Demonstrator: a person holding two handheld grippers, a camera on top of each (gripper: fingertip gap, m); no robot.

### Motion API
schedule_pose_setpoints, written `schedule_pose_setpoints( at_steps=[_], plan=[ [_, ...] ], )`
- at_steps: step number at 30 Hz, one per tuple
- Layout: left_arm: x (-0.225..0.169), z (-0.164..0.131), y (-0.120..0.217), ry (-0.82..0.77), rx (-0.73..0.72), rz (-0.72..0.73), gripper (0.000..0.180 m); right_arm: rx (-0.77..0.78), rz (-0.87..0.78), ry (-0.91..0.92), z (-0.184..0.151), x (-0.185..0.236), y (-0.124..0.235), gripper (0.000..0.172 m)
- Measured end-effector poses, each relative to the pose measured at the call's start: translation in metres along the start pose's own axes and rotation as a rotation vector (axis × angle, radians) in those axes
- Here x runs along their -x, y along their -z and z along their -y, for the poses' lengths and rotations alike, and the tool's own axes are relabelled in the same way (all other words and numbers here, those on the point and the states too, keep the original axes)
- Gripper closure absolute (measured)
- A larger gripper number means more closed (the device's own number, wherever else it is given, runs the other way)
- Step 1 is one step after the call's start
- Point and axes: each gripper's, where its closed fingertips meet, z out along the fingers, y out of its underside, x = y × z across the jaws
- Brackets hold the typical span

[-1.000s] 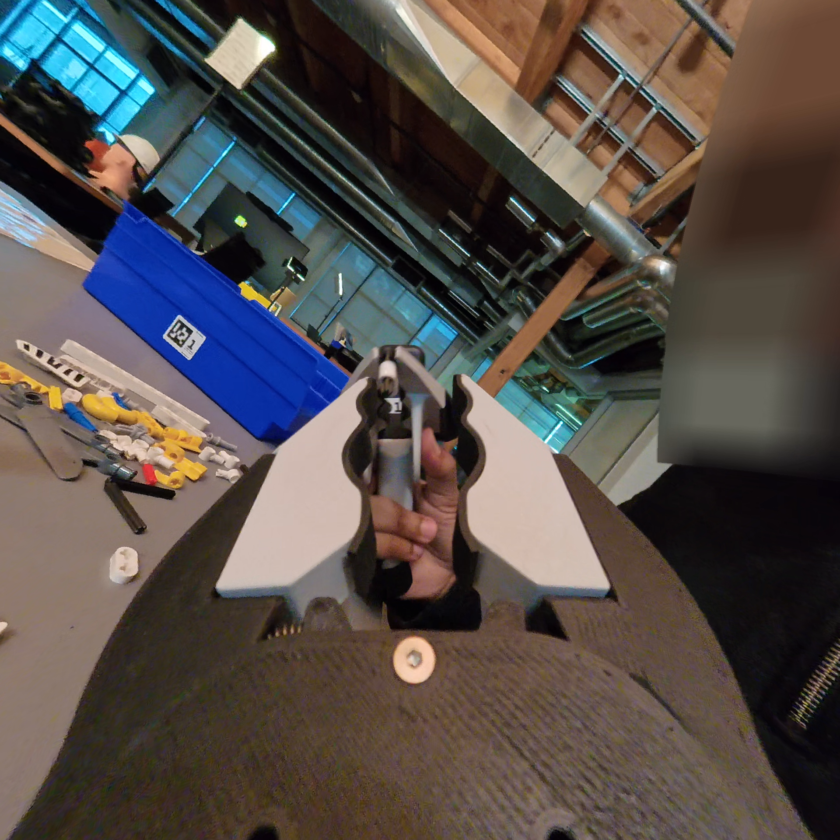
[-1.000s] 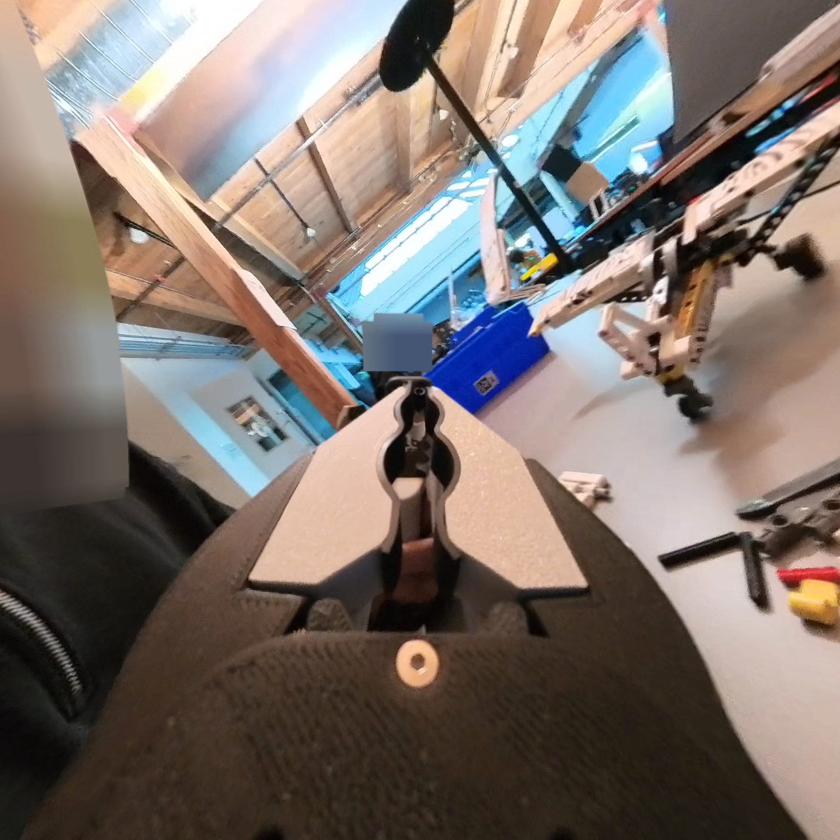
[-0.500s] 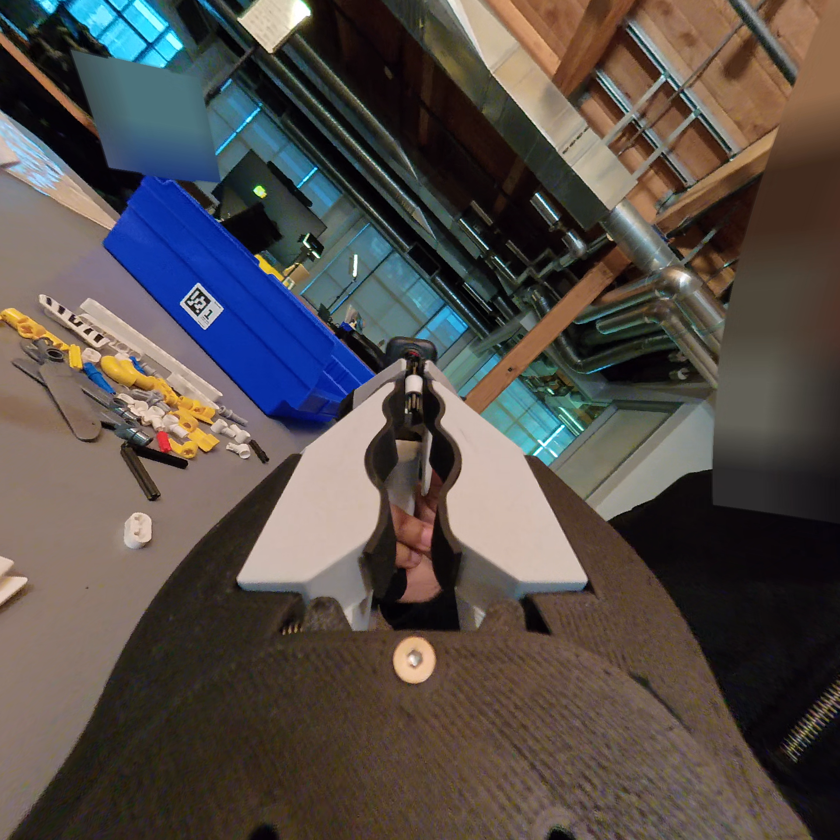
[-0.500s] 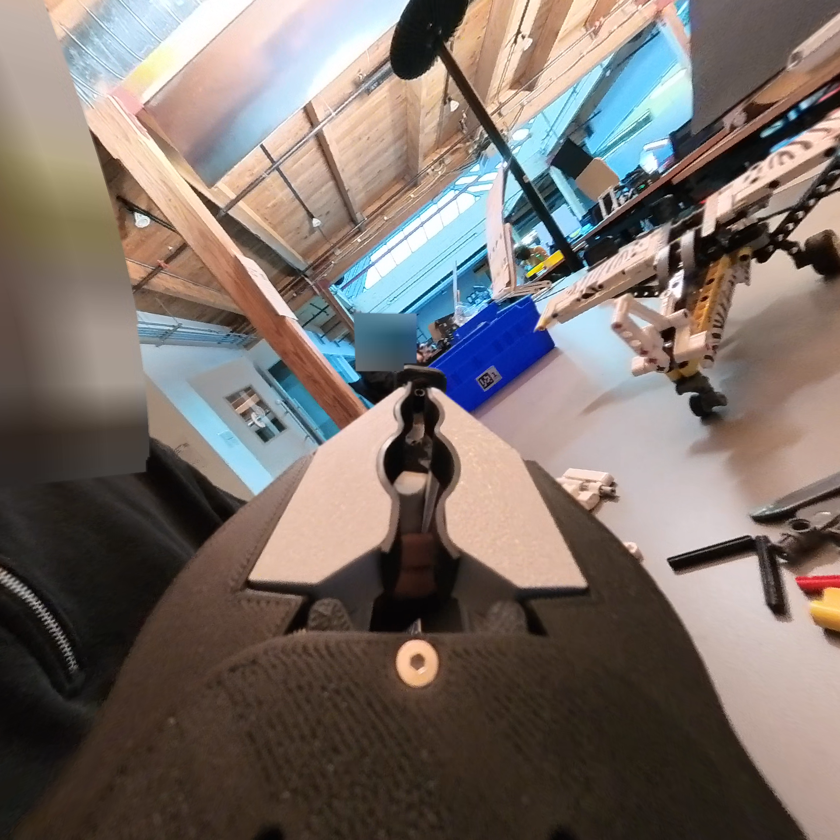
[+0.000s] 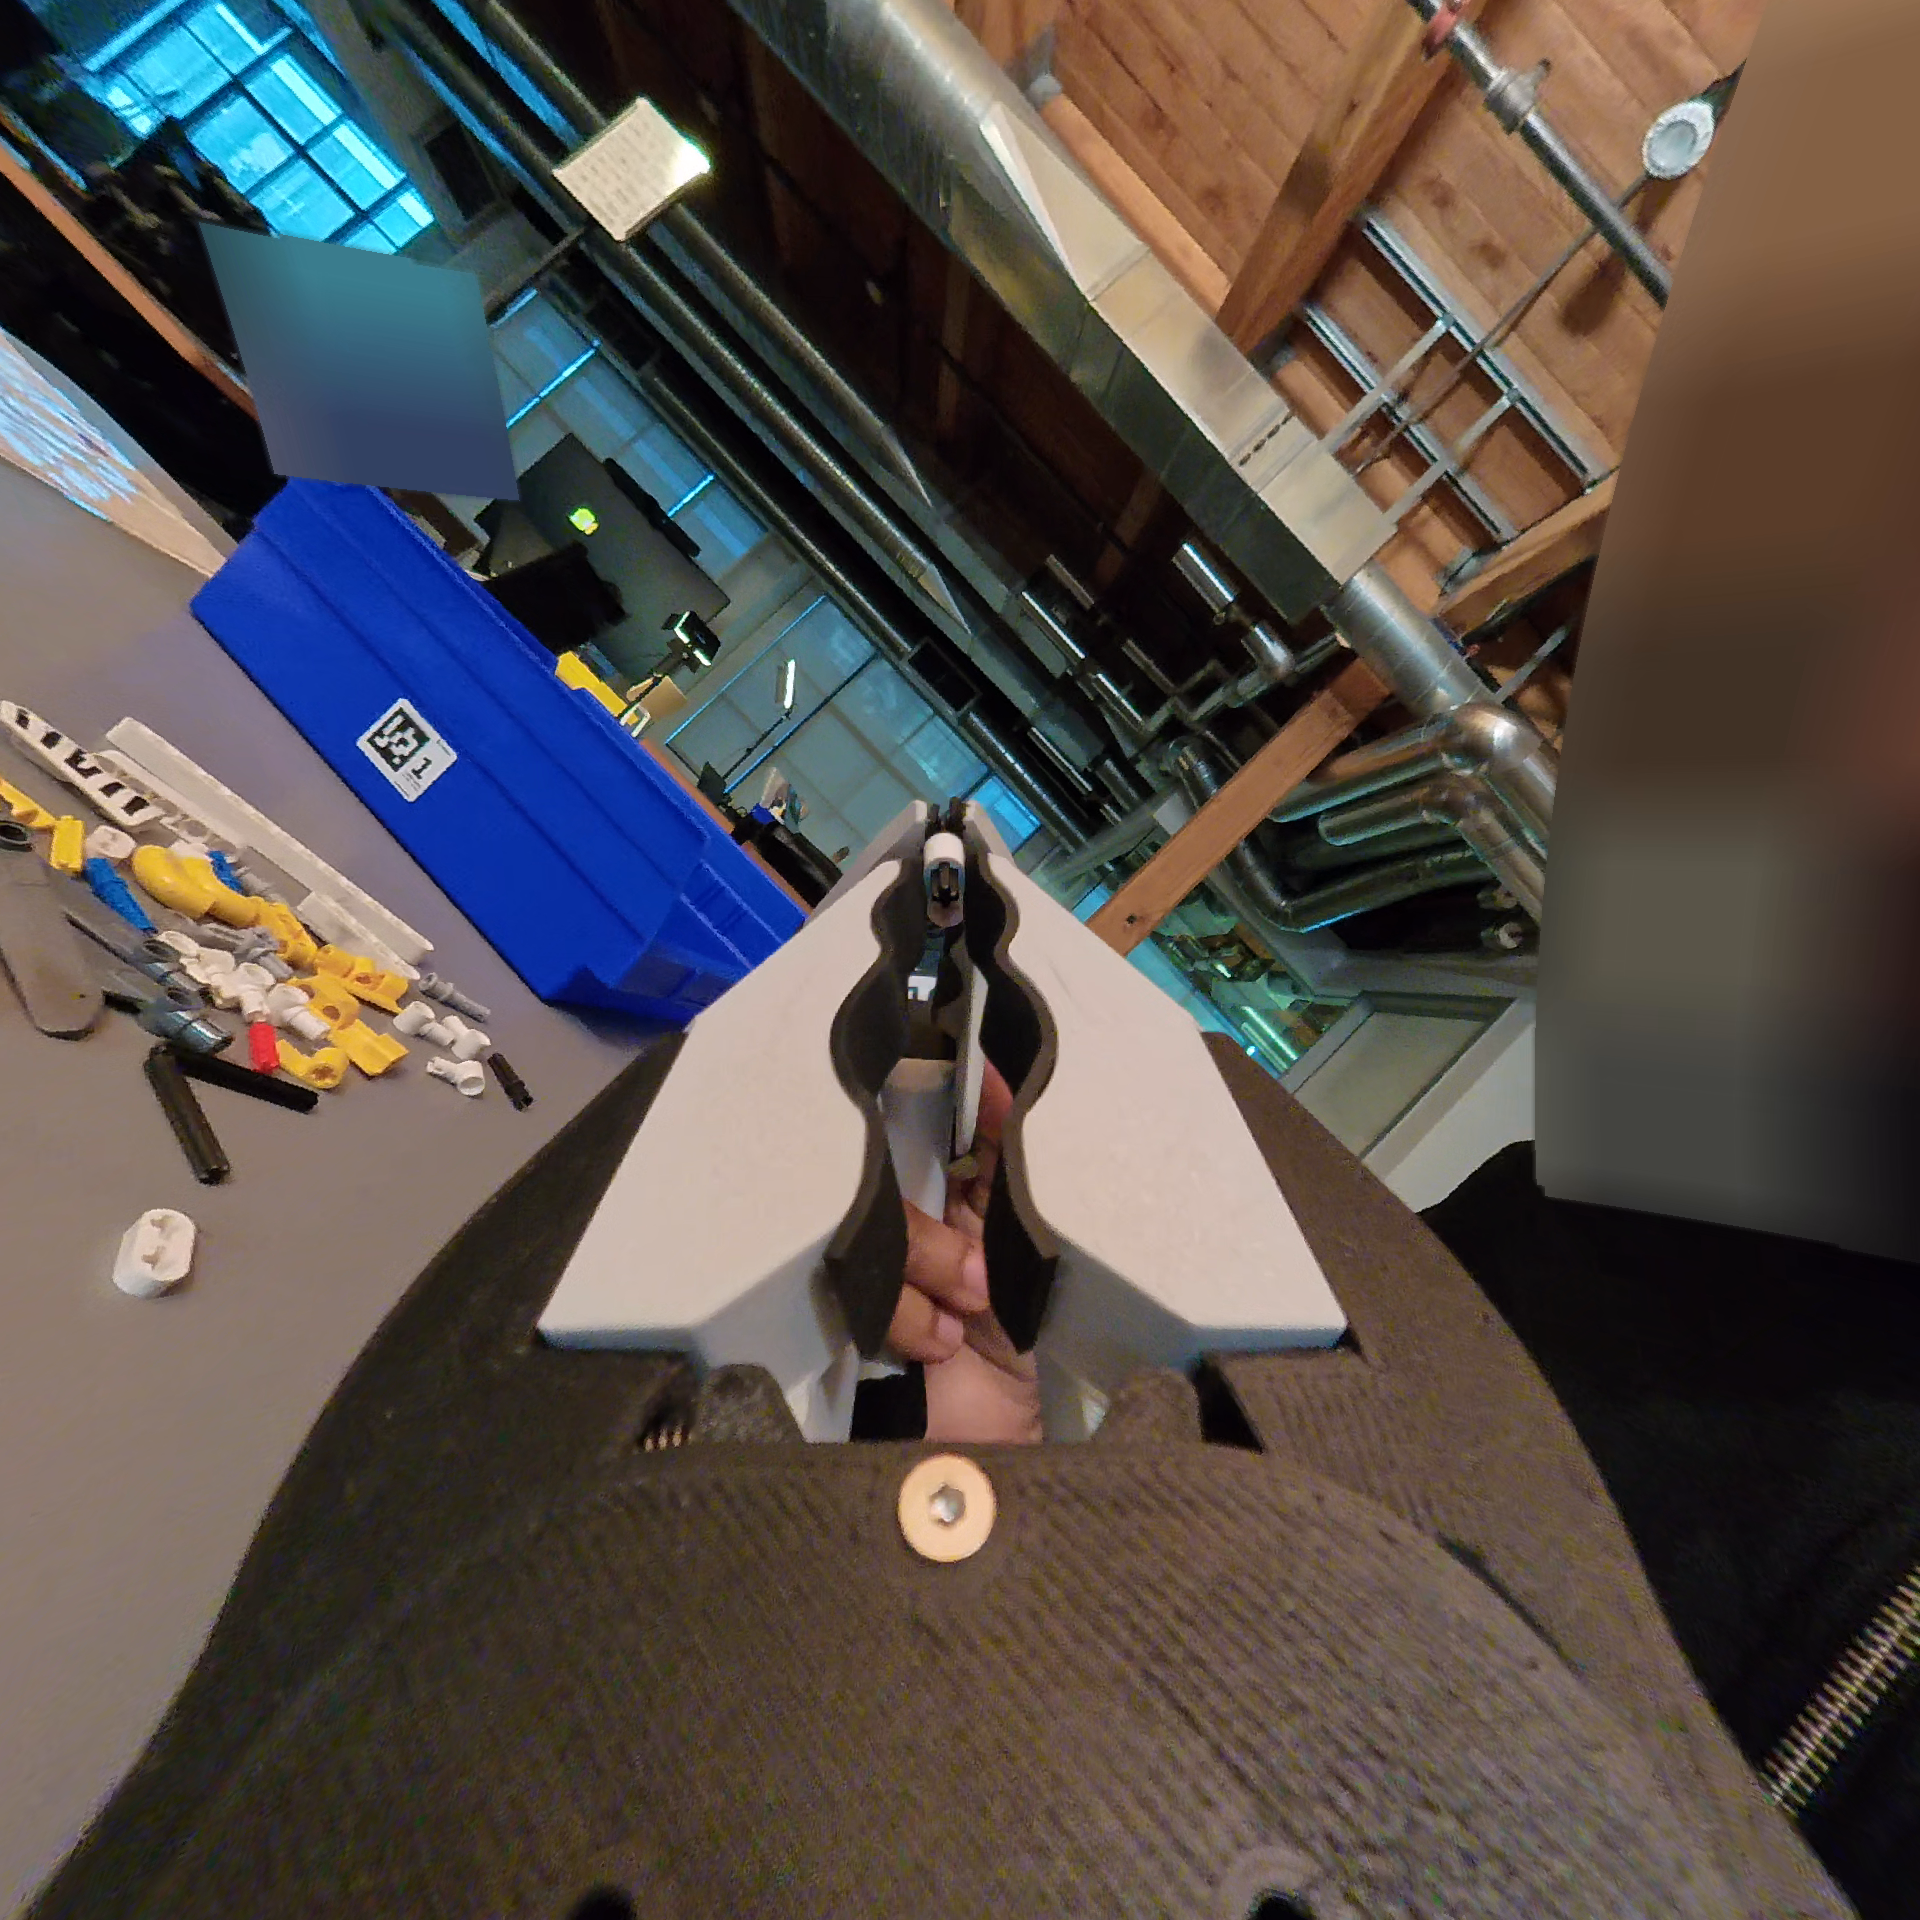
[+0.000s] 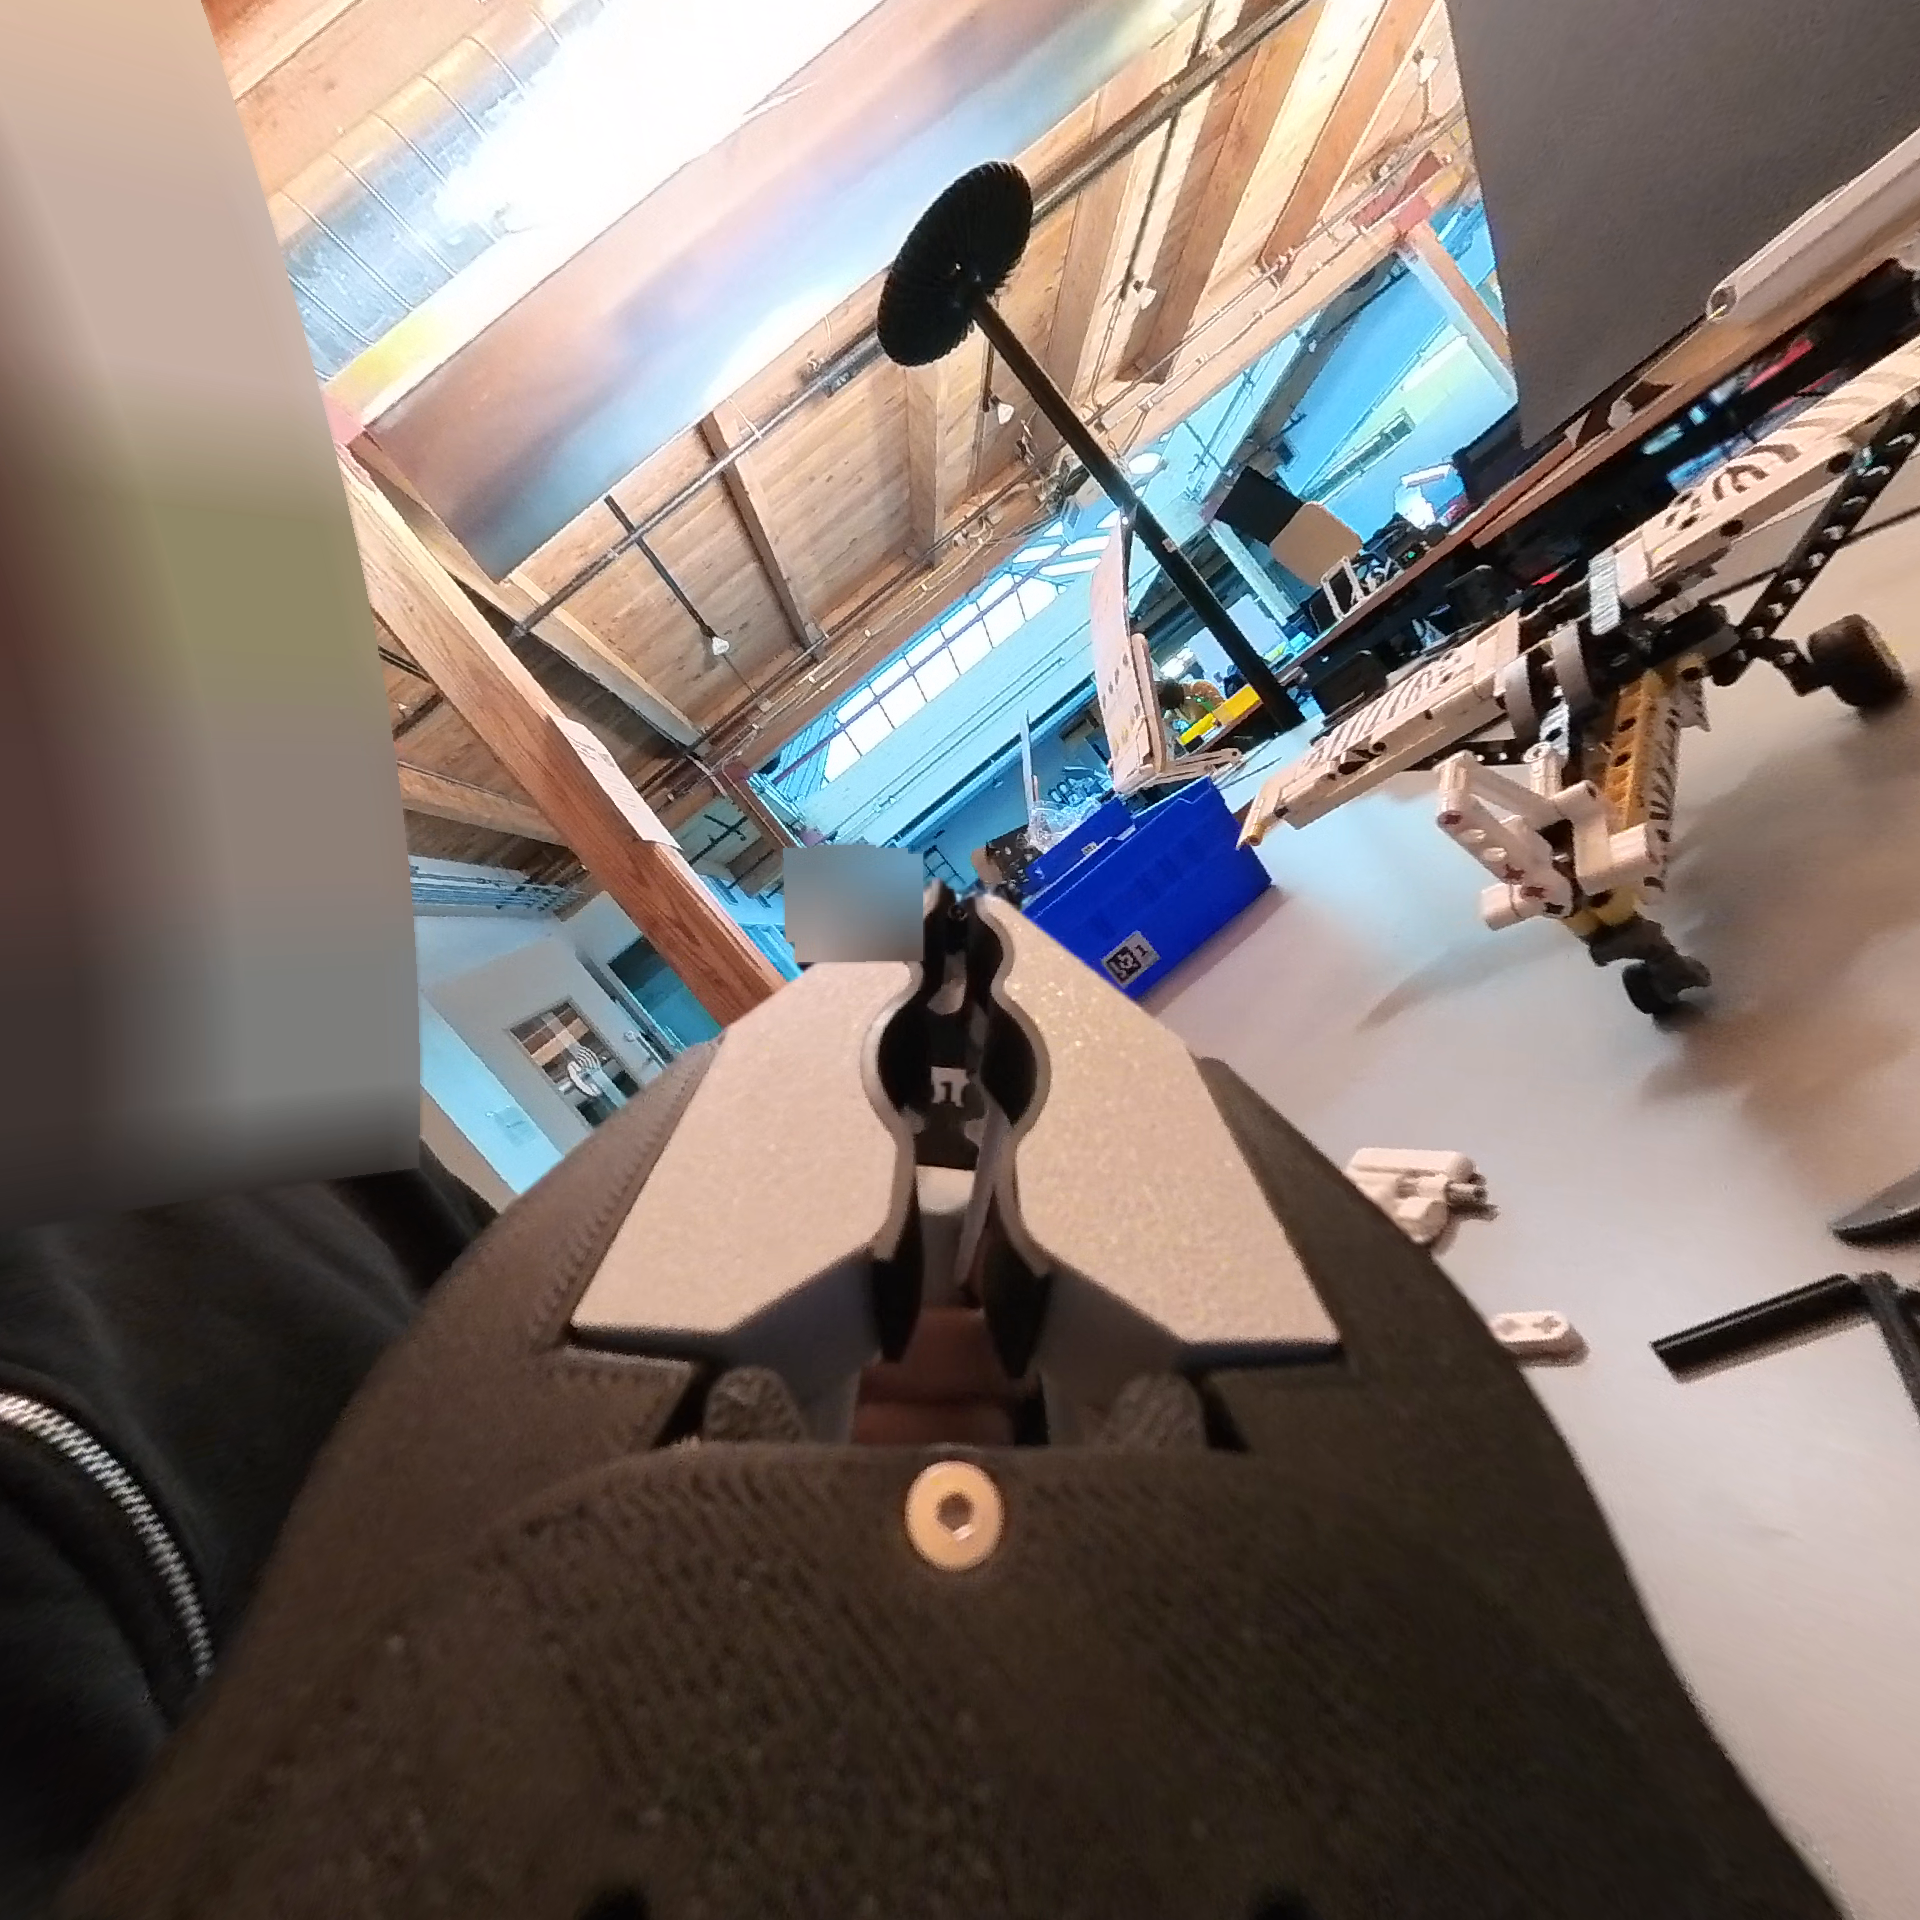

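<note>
White sleeve (image 5: 943,850) with black pin through it, small, cylindrical, pinched at my left gripper (image 5: 945,844) tips, raised off grey table (image 5: 125,1455); right gripper (image 6: 961,920) closed tight, tips nose-to-nose with left's, pin end between; blue bin (image 5: 499,790) behind; loose parts (image 5: 260,987) scattered left.

Daylight comes in through big windows (image 5: 260,135) in the upper left of the left wrist view, and they look blue. In the right wrist view the shiny duct (image 6: 582,239) near the top glares almost white. The grey table (image 6: 1558,1091) on the right is bright, with soft shadows under the toy model (image 6: 1621,727). Straight beams bend near the edges. The dark parts close to the camera look a bit fuzzy.
</note>
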Motion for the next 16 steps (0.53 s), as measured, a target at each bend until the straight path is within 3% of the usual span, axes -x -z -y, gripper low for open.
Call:
schedule_pose_setpoints(
  at_steps=[16],
  plan=[
    [-0.0019, 0.0008, 0.0014, 0.037, -0.028, 0.0, 0.174, -0.011, -0.02, 0.0, 0.0029, 0.0016, 0.0035, 0.172]
  ],
)
